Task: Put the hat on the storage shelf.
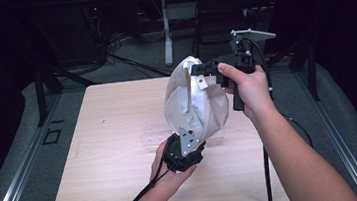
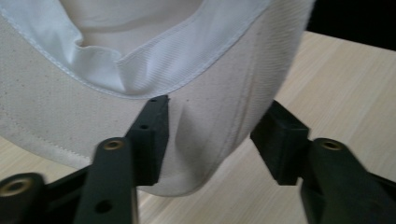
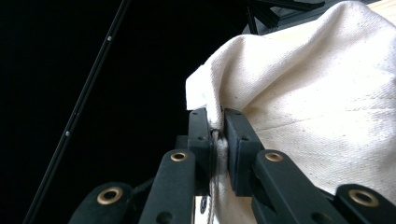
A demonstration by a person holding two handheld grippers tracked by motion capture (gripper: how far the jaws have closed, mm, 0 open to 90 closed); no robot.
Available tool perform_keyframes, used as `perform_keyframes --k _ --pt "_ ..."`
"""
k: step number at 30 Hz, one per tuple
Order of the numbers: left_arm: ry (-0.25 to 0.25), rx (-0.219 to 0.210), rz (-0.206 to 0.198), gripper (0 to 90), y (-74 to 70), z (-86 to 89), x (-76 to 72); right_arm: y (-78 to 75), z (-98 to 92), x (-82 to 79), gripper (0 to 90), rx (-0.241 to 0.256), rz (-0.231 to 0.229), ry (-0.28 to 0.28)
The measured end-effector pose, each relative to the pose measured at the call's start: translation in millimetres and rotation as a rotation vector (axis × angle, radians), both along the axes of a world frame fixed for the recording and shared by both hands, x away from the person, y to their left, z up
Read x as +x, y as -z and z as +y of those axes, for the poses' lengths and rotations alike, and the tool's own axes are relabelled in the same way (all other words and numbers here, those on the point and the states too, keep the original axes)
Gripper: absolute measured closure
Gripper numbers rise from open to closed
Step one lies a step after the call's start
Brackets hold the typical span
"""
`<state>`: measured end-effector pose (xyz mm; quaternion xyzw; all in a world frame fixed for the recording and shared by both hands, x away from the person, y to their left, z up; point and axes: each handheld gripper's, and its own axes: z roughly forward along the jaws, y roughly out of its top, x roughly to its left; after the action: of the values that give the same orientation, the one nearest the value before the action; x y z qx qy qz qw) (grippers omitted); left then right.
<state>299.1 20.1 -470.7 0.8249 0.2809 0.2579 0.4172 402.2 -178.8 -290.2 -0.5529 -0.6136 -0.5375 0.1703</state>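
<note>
While the right gripper [image 1: 202, 69] pinches the cloth bag [image 1: 194, 101] at frame centre, the left gripper [image 2: 210, 140] gapes wide around its lower edge.

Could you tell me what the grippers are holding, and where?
The right gripper pinches the cap's upper edge; the left gripper stands open around its brim.

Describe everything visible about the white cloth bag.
The white cloth bag is off-white woven canvas with stitched hems and a paler inner lining. It hangs puffed and upright above the wooden table. The right tool is shut on a fold near its top; the left tool is open, jaws straddling its lower edge.
</note>
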Motion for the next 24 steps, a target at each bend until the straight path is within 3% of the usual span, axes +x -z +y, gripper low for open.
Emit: perform_keyframes --k 6,10,15,24 --pt "-0.015 0.032 0.002 68.6 -3.3 8.3 5.6 -1.1 0.2 -0.4 82.1 -0.004 -0.001 0.001" --pt "-0.024 0.015 0.005 76.7 -8.4 19.1 10.7 -3.9 0.9 -1.3 82.1 -0.001 -0.008 0.004" --pt "-0.028 -0.042 0.042 79.4 -14.4 32.3 21.9 -6.2 3.6 -2.6 82.1 0.001 -0.012 -0.001" --pt "0.030 -0.171 0.117 82.8 -24.3 46.7 38.9 -0.7 13.4 0.4 82.1 -0.011 -0.008 -0.019"
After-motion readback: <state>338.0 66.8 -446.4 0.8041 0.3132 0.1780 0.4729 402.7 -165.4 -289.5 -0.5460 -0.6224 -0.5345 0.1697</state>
